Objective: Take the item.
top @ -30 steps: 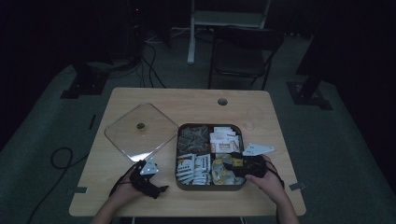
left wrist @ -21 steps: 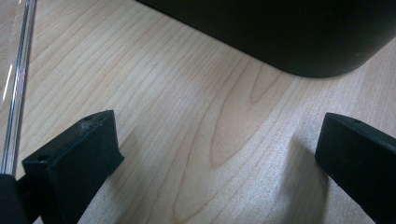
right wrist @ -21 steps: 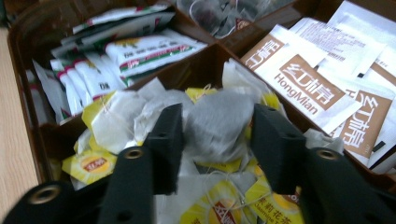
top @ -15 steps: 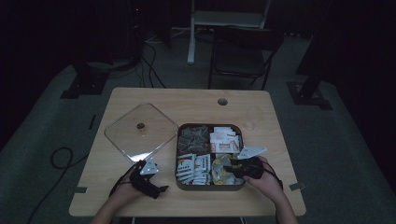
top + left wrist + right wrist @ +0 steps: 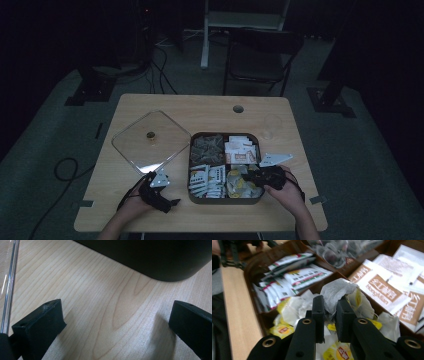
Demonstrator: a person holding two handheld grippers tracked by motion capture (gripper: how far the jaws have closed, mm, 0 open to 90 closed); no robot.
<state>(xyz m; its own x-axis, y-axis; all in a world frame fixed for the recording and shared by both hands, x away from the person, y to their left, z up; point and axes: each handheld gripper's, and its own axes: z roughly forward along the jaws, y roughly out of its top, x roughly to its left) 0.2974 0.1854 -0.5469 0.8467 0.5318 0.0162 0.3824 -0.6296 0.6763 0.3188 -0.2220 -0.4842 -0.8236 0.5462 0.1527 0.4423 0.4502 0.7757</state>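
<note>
Between the right tool's (image 5: 329, 307) closed jaws a tea bag (image 5: 337, 293) is pinched above its compartment of the box (image 5: 196, 199), seemingly for lifting out; the left tool (image 5: 115, 322) rests spread on the counter (image 5: 105, 295), idle.

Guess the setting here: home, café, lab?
Probably a dim lab or recording studio, not a home: equipment stands and floor cables surround a lone wooden table, with a folding chair behind it.

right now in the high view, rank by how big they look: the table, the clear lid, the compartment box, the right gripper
1. table
2. clear lid and compartment box: too alike to rank
3. right gripper, shut on a tea bag
</note>
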